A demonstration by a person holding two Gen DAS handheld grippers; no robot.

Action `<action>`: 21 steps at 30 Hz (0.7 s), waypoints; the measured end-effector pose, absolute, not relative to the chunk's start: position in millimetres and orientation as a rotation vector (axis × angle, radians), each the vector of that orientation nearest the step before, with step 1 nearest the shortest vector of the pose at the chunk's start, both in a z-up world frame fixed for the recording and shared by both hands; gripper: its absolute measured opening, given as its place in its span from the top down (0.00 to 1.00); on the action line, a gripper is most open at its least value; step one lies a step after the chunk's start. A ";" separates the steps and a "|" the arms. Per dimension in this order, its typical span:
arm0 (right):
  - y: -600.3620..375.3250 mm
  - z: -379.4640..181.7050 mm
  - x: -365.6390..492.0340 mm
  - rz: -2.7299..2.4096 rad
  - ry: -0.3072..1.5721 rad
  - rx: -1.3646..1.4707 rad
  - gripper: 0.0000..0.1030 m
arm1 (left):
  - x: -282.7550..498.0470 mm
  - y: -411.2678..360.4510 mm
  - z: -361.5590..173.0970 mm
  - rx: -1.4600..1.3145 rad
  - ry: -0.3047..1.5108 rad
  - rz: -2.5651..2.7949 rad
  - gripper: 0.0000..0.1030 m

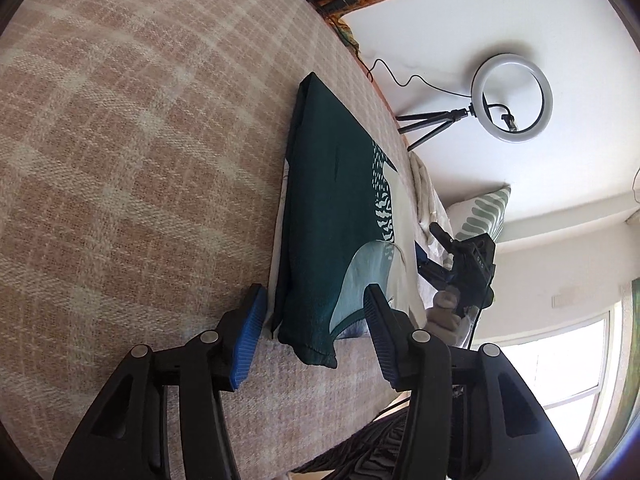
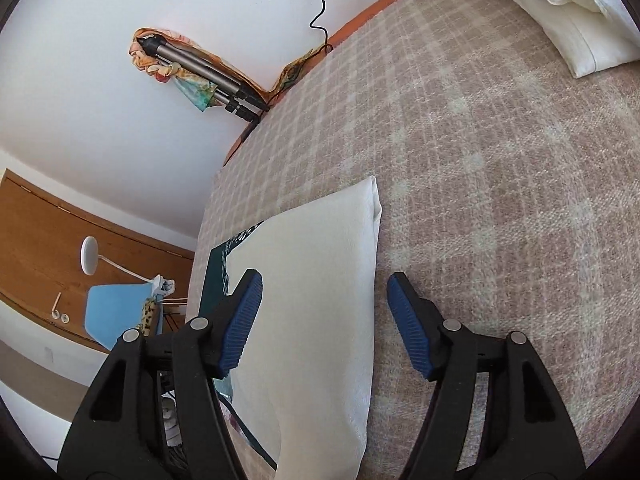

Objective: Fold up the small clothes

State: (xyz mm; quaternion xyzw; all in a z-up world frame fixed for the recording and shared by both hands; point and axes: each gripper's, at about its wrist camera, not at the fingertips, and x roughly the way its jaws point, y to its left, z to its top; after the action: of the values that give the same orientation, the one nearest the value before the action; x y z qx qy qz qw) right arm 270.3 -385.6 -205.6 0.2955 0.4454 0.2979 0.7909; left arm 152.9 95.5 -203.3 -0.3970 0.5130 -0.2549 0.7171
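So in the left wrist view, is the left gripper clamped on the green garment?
No, the left gripper stands open, its blue pads clear of the green garment lying folded on the checked blanket.

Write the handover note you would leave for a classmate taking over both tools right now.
Left tool: open, straddling the near end of the folded green-and-white garment, not gripping.
Right tool: open, empty, over the garment's white side.
Garment lies flat on the checked blanket.
Done: it looks folded into a narrow strip and released.
Left: probably one more fold across, then set it aside.
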 end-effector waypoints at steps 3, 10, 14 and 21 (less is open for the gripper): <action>-379.6 -205.1 275.0 0.653 0.957 0.640 0.33 | 158.8 87.9 -202.4 -0.874 1.132 -0.578 0.53; -364.1 -202.5 286.2 0.681 0.953 0.624 0.33 | 167.4 76.2 -203.4 -0.869 1.133 -0.598 0.53; -359.1 -203.2 294.4 0.686 0.955 0.638 0.36 | 171.1 67.9 -201.6 -0.840 1.133 -0.601 0.56; -353.1 -212.4 305.6 0.680 1.004 0.668 0.69 | 175.2 56.6 -201.4 -0.748 1.144 -0.576 0.82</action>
State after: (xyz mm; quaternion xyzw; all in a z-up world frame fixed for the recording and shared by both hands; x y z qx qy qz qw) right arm 305.6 -353.1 -212.4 0.3080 0.4629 0.3134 0.7699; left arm 175.2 56.6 -201.4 -0.3406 0.5211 -0.2624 0.7373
